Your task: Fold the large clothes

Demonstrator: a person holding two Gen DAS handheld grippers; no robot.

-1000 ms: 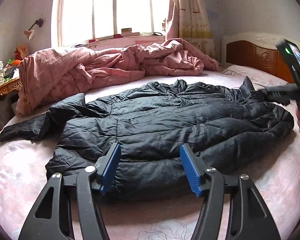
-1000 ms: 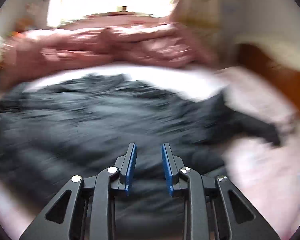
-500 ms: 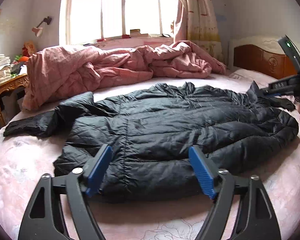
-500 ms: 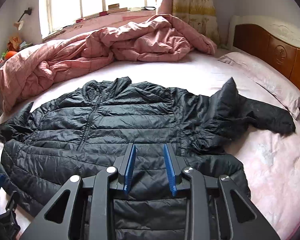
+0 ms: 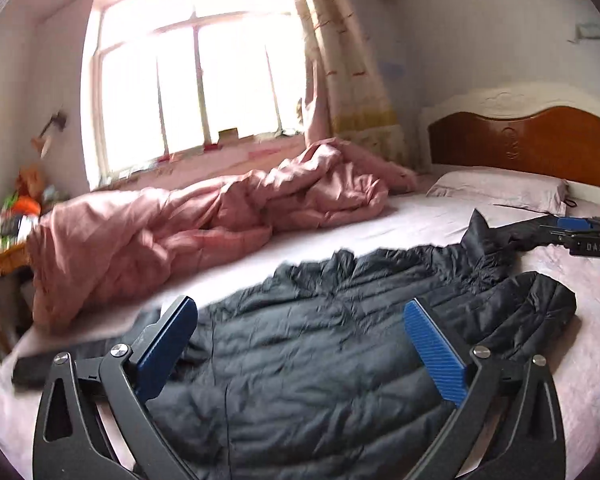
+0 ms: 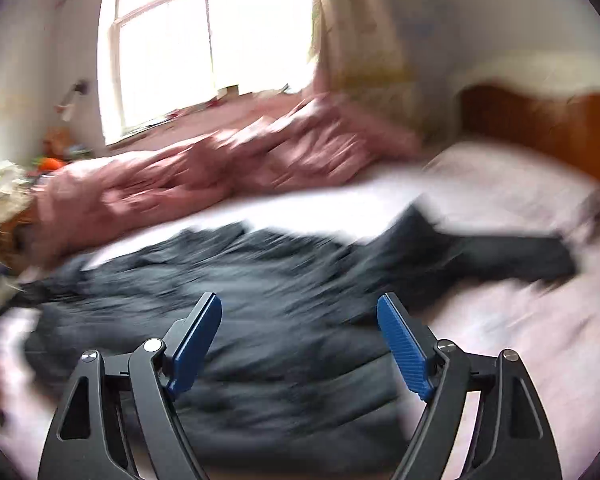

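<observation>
A large black quilted jacket (image 5: 320,344) lies spread flat on the bed, sleeves out to both sides; it also shows, blurred, in the right wrist view (image 6: 260,300). My left gripper (image 5: 300,344) is open and empty, raised above the jacket's near hem. My right gripper (image 6: 300,340) is open and empty above the jacket's near edge. In the left wrist view the right gripper (image 5: 572,232) shows at the far right, over the jacket's right sleeve.
A crumpled pink quilt (image 5: 204,216) lies along the far side of the bed under the window (image 5: 196,80). A pillow (image 5: 500,188) and wooden headboard (image 5: 520,144) are at the right. A cluttered side table (image 5: 4,256) stands at the left.
Both grippers have lifted and tilted up, so more of the room shows. The right gripper's jaws have opened wide from nearly closed. The jacket has not moved.
</observation>
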